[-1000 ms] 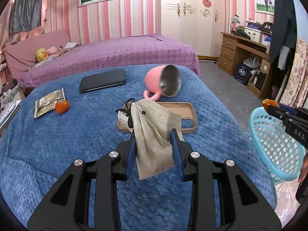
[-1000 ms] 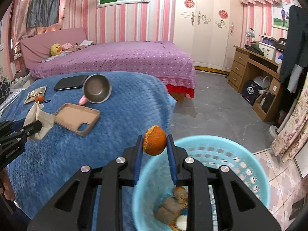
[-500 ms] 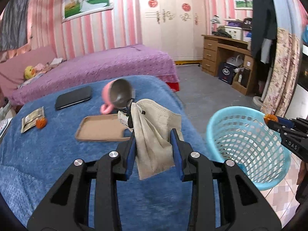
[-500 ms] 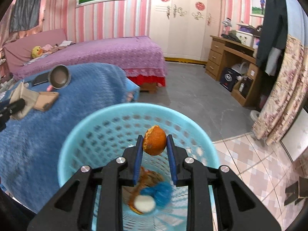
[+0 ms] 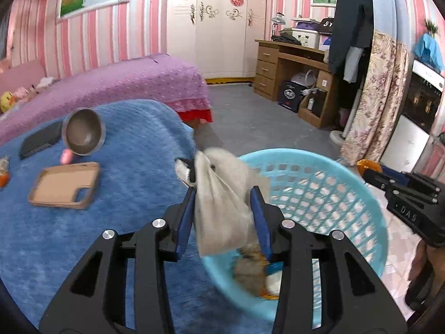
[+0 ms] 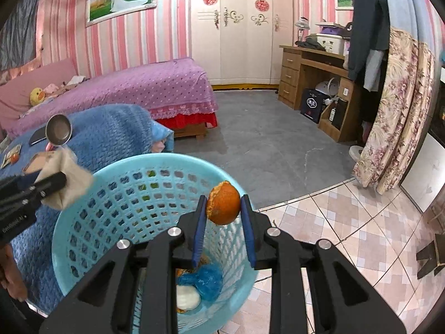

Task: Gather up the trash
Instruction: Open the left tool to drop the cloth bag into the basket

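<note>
My left gripper (image 5: 224, 208) is shut on a beige face mask (image 5: 222, 203) and holds it over the near rim of the light blue basket (image 5: 347, 194). My right gripper (image 6: 223, 217) is shut on an orange peel (image 6: 224, 203) and holds it above the far right rim of the same basket (image 6: 83, 214). Trash lies in the basket's bottom: blue wrap (image 6: 205, 277), a white piece (image 6: 189, 297) and orange bits. In the right wrist view the left gripper and its mask (image 6: 66, 183) sit at the basket's left rim.
The blue bed cover (image 5: 139, 144) holds a tan phone case (image 5: 65, 185), a pink cup on its side (image 5: 83, 136), a black phone (image 5: 39, 142) and a small orange scrap (image 5: 3, 179). A purple bed, a wooden desk (image 5: 292, 66) and a floral curtain (image 5: 372, 105) stand beyond.
My left gripper has swung right with the mask from over the bed to the basket's rim. My right gripper, still holding the peel, has shifted toward the basket's right rim.
</note>
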